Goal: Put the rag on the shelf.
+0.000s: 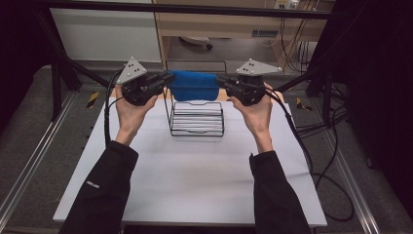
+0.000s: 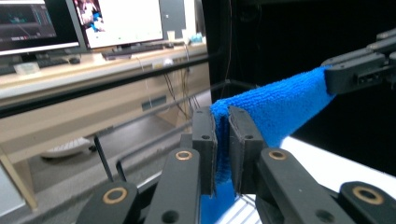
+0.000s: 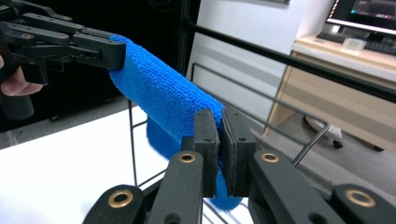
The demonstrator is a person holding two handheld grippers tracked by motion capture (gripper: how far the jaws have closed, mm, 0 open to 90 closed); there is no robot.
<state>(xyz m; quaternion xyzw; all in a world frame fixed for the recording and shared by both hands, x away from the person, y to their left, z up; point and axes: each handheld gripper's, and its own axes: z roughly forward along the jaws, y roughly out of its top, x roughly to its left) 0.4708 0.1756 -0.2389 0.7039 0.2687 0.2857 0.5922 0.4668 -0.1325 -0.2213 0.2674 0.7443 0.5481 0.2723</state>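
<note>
A white table [image 1: 195,175] lies below both grippers, and the person's black-sleeved forearms reach across it from the near edge. On the table, beneath and between the two grippers, stands a black wire rack [image 1: 197,119] with a row of thin wires across its base and an upright wire frame at its back.

Stretched between the grippers, above the rack's back frame, is a blue microfibre cloth [image 1: 193,85]. It hangs in a folded band, its lower edge sagging toward the rack's top wire; whether it touches that wire cannot be told.

The left gripper [image 1: 165,80] holds the cloth's left end. In the left gripper view its two black jaws stand nearly together, with a fold of the blue cloth [image 2: 275,109] pinched between the pads, and the cloth runs away up to the right gripper [image 2: 329,74] at the far end.

The right gripper [image 1: 220,82] holds the other end. In the right gripper view its jaws are pressed close on the cloth [image 3: 159,93], which runs away to the left gripper [image 3: 119,53].
</note>
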